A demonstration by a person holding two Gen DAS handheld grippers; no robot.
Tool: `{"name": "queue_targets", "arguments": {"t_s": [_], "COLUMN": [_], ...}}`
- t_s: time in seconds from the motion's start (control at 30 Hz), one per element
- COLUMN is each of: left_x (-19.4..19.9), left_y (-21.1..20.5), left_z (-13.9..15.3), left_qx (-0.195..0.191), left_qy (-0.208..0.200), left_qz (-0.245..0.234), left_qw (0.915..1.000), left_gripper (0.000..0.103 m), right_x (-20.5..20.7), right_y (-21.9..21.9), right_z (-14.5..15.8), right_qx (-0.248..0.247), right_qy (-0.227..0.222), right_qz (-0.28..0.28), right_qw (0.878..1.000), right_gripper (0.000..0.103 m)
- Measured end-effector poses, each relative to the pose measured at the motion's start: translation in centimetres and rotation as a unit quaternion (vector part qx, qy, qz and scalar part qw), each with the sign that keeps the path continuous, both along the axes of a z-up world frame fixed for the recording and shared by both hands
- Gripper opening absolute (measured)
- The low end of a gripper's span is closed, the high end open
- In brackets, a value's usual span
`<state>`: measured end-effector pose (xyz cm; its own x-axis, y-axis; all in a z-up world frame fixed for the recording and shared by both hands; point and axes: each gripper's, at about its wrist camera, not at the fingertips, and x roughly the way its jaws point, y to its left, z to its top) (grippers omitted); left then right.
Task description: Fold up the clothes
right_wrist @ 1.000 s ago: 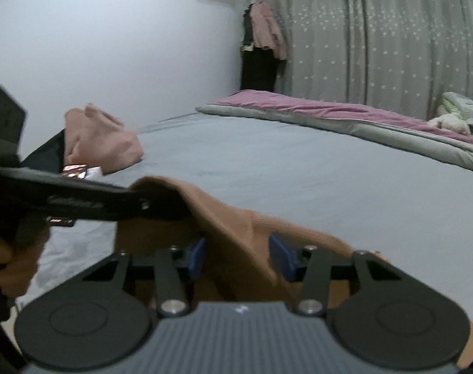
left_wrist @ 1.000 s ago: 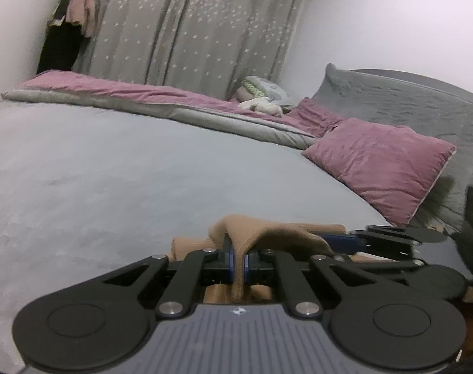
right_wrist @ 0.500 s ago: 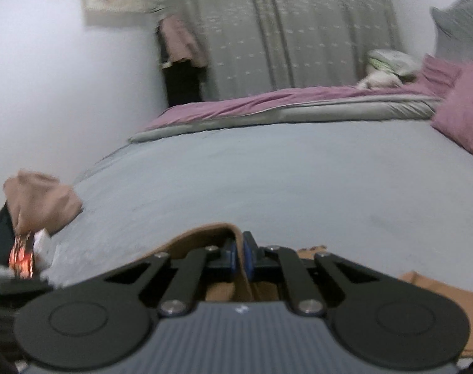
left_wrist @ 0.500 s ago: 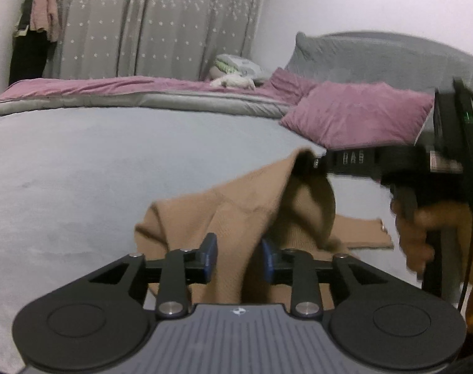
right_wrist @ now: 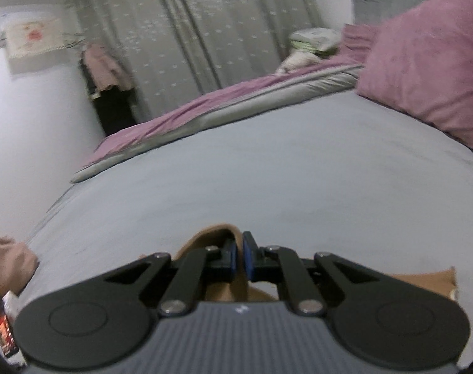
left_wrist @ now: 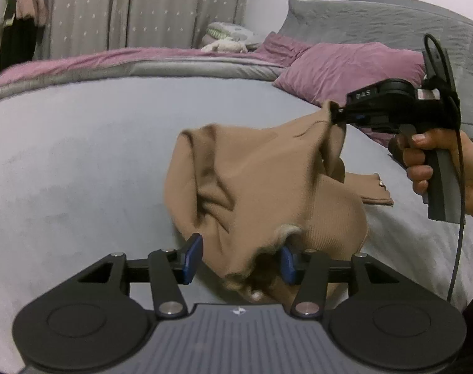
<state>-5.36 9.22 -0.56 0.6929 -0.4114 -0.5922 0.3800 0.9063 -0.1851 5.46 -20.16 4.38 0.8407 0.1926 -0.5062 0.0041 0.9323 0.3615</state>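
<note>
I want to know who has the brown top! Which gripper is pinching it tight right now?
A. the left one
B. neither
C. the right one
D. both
C: the right gripper is shut on the brown top, lifting its edge, while the left gripper has just been opening, cloth lying loose between its pads.

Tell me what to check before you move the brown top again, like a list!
1. Right gripper pinching the brown top: ok, its jaws are shut on a raised corner.
2. Left gripper holding cloth: not ok, its jaws have just been opening and the pads stand apart, with the cloth loose between them.
3. Top spread flat: not ok, it hangs bunched and creased.
4. Bare bed to lay it on: ok, the grey cover is bare to the left.
5. Pink pillow out of the way: ok, apart from the top.
6. Sleeve lying on the bed: ok.
</note>
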Motion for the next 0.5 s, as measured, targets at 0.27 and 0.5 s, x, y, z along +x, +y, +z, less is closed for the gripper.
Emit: {"name": "queue_targets", "arguments": {"t_s": [0.27,0.5], "left_x": [0.4,0.4], "left_y": [0.0,-3.2], "left_z": [-1.2,-2.8], "left_qx": [-0.058,-0.06], "left_qy": [0.067,0.097], "left_qz": [0.0,-0.026], "left_qw": [0.9961,0.9932], "left_gripper": [0.053,0.053], "right_x": [0.4,0.3], "right_y": [-3.4,-6.4], "right_z": [-1.6,-2.4], "right_qx": [-0.009,0.01], "right_qy": [0.023,0.042], "right_qz": [-0.026,-0.053], "right_qw": [0.999,0.998], "right_gripper": [0.006,0.006]}}
